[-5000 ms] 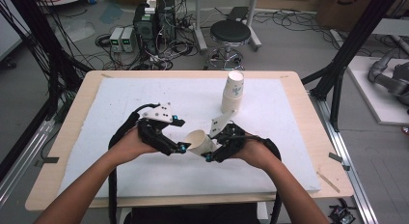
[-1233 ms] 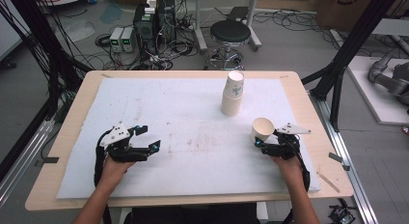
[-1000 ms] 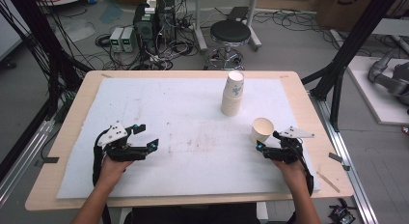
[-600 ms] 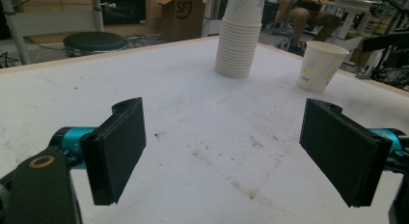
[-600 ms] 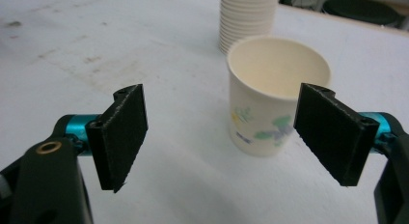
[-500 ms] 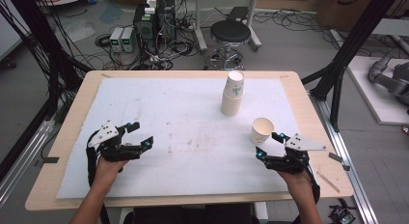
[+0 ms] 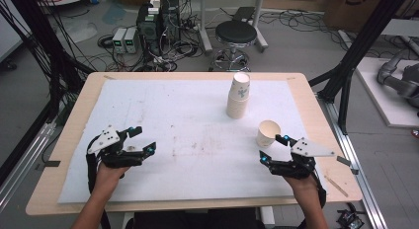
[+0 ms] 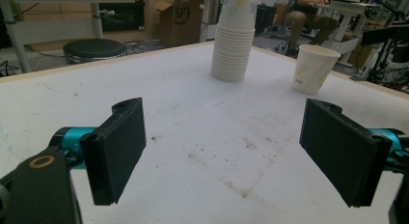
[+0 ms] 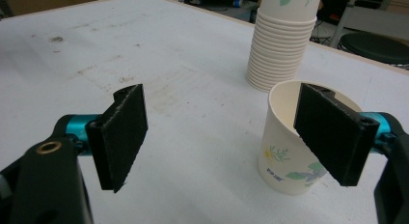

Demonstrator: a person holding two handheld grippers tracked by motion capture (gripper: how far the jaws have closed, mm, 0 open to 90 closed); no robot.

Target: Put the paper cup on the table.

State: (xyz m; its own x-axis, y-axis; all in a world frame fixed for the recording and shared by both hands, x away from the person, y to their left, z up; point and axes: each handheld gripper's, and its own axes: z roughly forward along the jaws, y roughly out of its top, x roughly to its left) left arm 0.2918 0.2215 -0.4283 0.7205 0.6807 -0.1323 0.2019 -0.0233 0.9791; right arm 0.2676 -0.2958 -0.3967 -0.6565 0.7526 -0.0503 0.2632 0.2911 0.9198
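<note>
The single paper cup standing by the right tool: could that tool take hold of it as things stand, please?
Probably yes. The right tool is open, the paper cup stands upright just ahead of it, apart from the cup stack, and nothing lies between them.

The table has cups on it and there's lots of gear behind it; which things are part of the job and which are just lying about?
Part of the job:
- single paper cup
- stack of paper cups
- left gripper and right gripper, both open

Just lying about:
- stool
- electronics boxes and cables on the floor

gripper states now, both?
Left gripper: open, jaws just widened, nothing between them.
Right gripper: open, holding nothing; cup stands behind one jaw.
</note>
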